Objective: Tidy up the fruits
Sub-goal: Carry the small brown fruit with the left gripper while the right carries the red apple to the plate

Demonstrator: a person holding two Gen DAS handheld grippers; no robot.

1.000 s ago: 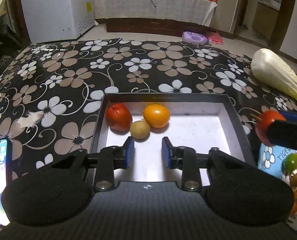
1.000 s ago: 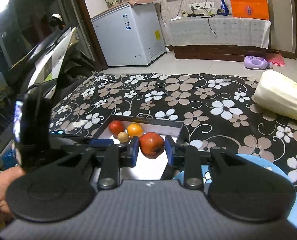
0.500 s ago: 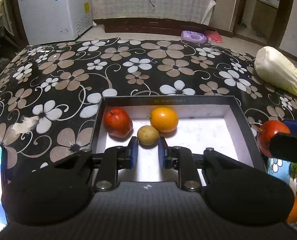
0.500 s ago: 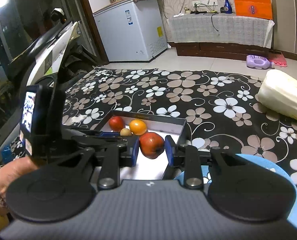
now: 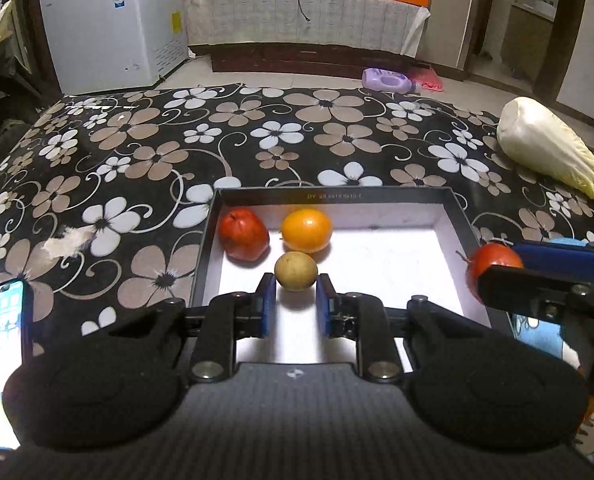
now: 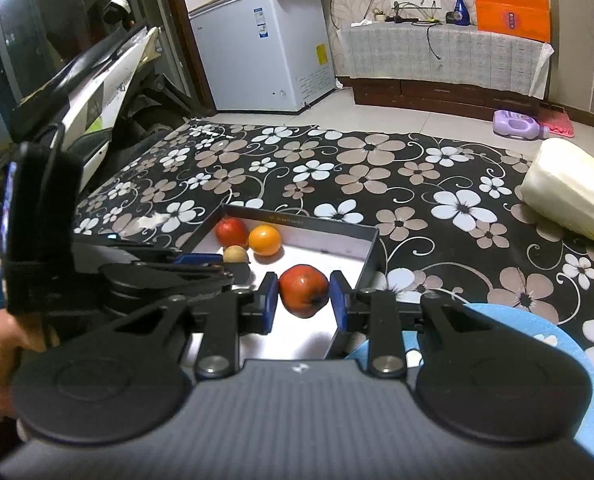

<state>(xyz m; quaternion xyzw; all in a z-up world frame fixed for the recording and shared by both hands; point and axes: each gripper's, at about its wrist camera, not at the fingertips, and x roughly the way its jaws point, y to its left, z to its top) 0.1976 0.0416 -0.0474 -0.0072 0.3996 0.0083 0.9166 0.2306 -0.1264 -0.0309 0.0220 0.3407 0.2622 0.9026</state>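
Note:
A black box with a white floor (image 5: 449, 216) holds a red fruit (image 5: 243, 233), an orange (image 5: 306, 229) and a small yellow-brown fruit (image 5: 296, 271) at its far left. My left gripper (image 5: 296, 309) is open and empty, its jaws just in front of the small fruit. My right gripper (image 6: 303, 300) is shut on a second red fruit (image 6: 303, 295) and holds it over the box's right side (image 6: 371, 248); the fruit also shows in the left wrist view (image 5: 493, 266).
A napa cabbage (image 5: 545, 148) lies on the flowered cloth (image 5: 297, 136) at the far right. A blue plate (image 6: 537, 332) sits right of the box. A phone (image 5: 1, 364) is mounted at the left.
My left gripper narrowed and then widened a little while moving toward the small fruit. My right gripper carried the red fruit further over the box.

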